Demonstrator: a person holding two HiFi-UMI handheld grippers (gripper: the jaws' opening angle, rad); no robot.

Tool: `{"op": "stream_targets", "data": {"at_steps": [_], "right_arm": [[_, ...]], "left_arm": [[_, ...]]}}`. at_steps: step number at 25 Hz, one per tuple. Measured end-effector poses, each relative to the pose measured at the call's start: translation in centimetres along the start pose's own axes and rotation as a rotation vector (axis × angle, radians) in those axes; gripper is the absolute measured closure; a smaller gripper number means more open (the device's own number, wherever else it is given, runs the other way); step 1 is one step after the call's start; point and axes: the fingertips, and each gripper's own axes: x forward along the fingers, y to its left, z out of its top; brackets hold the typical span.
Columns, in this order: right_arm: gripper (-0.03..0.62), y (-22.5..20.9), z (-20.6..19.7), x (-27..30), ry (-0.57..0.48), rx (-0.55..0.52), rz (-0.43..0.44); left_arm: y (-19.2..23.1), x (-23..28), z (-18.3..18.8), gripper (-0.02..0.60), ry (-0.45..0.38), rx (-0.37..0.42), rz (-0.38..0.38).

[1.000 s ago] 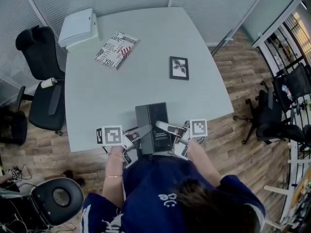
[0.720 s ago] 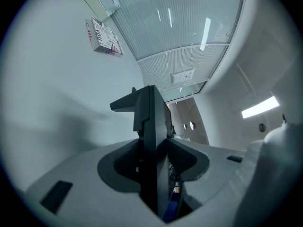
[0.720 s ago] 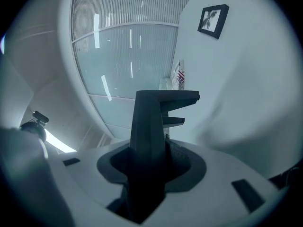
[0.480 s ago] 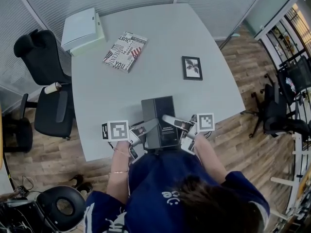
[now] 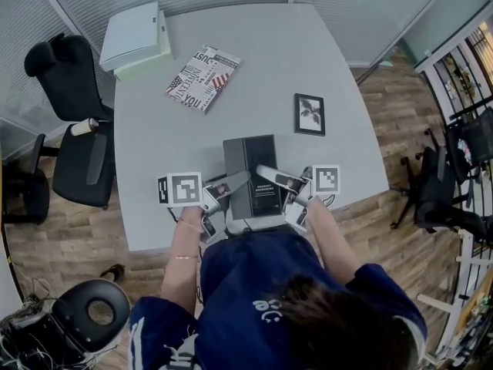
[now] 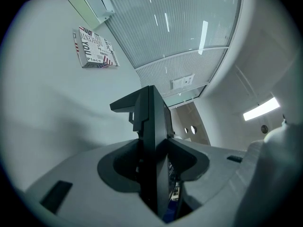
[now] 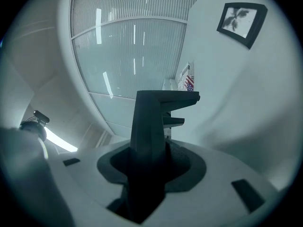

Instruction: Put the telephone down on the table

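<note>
The telephone (image 5: 250,185), a black desk set, is held between the two grippers at the near edge of the worktop (image 5: 231,21), right in front of the person. Its long side runs away from the person, and its near end lies over the worktop's edge. No view lets me tell whether its underside touches the worktop.

The left gripper (image 5: 240,180) comes in from the left with its jaws clenched on the telephone's left edge. In the left gripper view the dark body stands between the two pale jaws, pressed from both sides. The right gripper (image 5: 266,173) comes in from the right and its jaws grasp the opposite edge the same way. In the right gripper view the black casing fills the gap between the jaws and rises out of it. Both marker cubes sit outboard of the telephone, one on each side, and the person's forearms reach forward to them.

Farther out on the worktop a small black frame (image 5: 310,114) lies to the right, well apart from the telephone. A magazine (image 5: 203,78) with bold lettering lies at an angle near the middle left. A white box (image 5: 137,37) rests at the far left corner. A black chair (image 5: 71,99) stands on the wooden floor just beside the worktop's left side.
</note>
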Motion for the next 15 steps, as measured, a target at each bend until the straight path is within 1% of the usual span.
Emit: {"op": "stream_targets", "data": {"at_steps": [4,9,12,15], "right_arm": [[0.425,-0.2,2.1,0.2,0.024,-0.029,0.011],[0.425,-1.6,4.0,0.0,0.062,-0.049,-0.003],[0.425,-2.3,4.8,0.8,0.085,-0.056,0.012],[0.425,-3.9,5.5,2.1,0.111,-0.039,0.009]], "left_arm": [[0.1,1.3,1.6,0.399,-0.041,0.010,0.005],[0.8,2.7,2.7,0.399,-0.074,0.007,0.009],[1.8,3.1,3.5,0.399,-0.094,0.000,0.019],[3.5,2.9,4.6,0.399,-0.111,-0.020,0.045]]}}
